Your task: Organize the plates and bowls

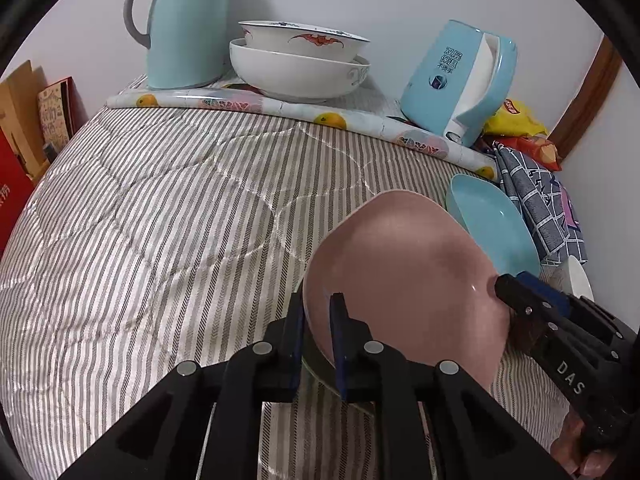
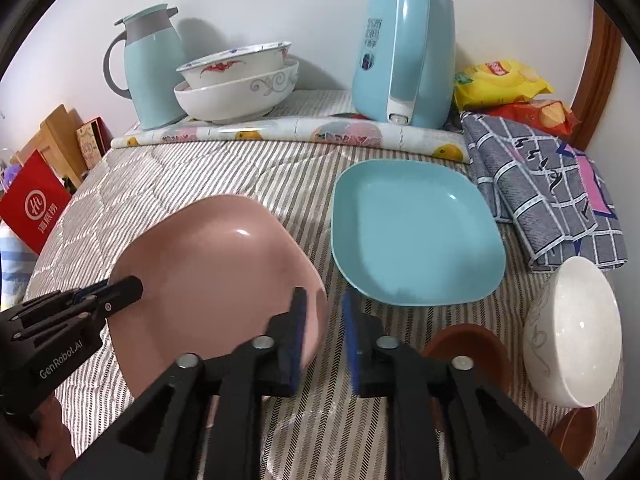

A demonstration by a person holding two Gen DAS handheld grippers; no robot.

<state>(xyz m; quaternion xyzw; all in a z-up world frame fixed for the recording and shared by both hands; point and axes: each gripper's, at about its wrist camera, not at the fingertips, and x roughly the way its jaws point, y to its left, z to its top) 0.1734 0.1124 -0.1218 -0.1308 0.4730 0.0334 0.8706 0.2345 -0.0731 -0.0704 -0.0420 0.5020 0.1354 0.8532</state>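
A pink square plate (image 1: 404,272) (image 2: 216,280) is held tilted above the striped cloth. My left gripper (image 1: 318,312) (image 2: 136,282) is shut on its left rim. My right gripper (image 2: 324,308) (image 1: 500,280) grips its right rim, one finger over the plate and one under it. A blue square plate (image 2: 416,236) (image 1: 492,224) lies flat on the cloth to the right of the pink one. A white bowl (image 2: 572,336) sits tipped at the right. Two white bowls (image 1: 298,62) (image 2: 236,84) are stacked at the back.
A blue thermos jug (image 1: 184,24) (image 2: 150,68) and a blue kettle (image 1: 460,80) (image 2: 404,52) stand at the back by the wall. Snack bags (image 2: 504,84), a folded checked cloth (image 2: 548,192) and brown bowls (image 2: 468,348) sit at the right. Boxes (image 2: 36,208) stand left.
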